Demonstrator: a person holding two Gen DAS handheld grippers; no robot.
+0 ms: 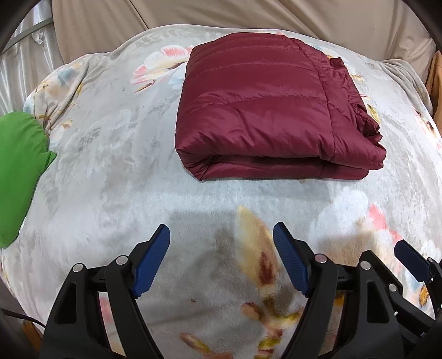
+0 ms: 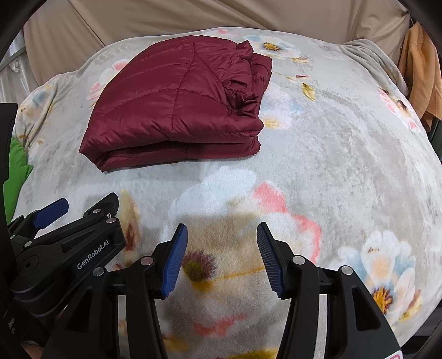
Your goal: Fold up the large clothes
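Left wrist view shows the blanket point(image 1: 110, 165) spread over the bed, with the jacket point(image 1: 262, 110) lying on it as a compact folded bundle, well beyond both claws. A green cloth point(image 1: 19, 171) sits at the far left edge. The left claw point(image 1: 221, 259) and right claw point(image 2: 222, 259) hover released and empty, side by side. The fold looks finished; a good final touch would be squaring the loose right-hand layers gently.

Folded jacket point(image 1: 265, 110) lying on blanket point(image 1: 110, 171), well ahead of both grippers. Left gripper point(image 1: 221, 259) and right gripper point(image 2: 221, 256) hovering side by side over near blanket. Cushion point(image 1: 19, 171) sitting at blanket's left edge. Curtain point(image 2: 193, 19) hanging behind.
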